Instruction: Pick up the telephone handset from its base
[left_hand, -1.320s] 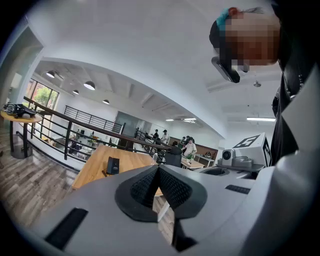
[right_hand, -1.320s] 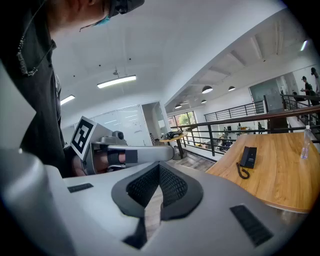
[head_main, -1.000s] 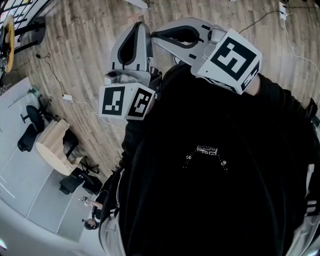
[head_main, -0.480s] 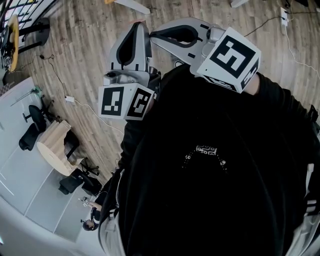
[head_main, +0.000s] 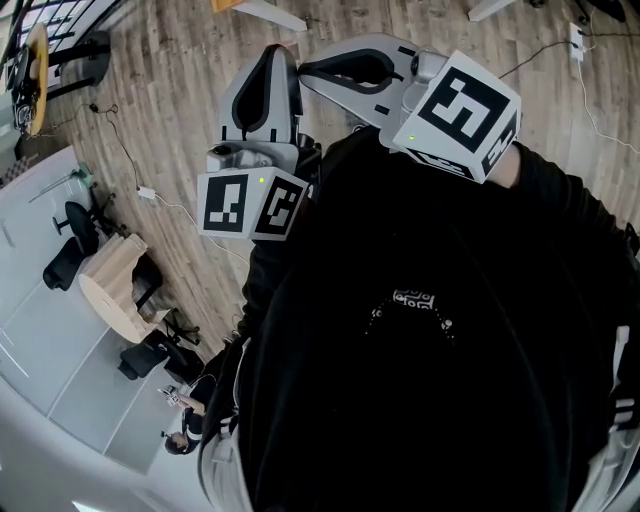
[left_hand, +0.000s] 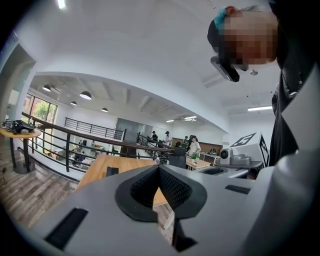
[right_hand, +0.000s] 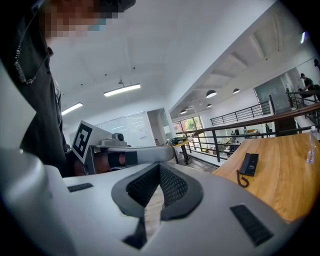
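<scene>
The black telephone with its coiled cord lies on a wooden table, far off at the right of the right gripper view; the handset rests on its base. In the left gripper view a small dark thing sits on the same kind of table; I cannot tell what it is. Both grippers are held level, close to the person's black-clad chest. My left gripper is shut with nothing in it. My right gripper is also shut and empty. Each gripper shows in the other's view.
A dark metal railing runs behind the table. A bottle stands on the table's right part. Several people stand at desks far off. A cable lies on the wooden floor below.
The floor under the person has slid a little in the head view. Both grippers keep their place before the chest, and both stay shut.
</scene>
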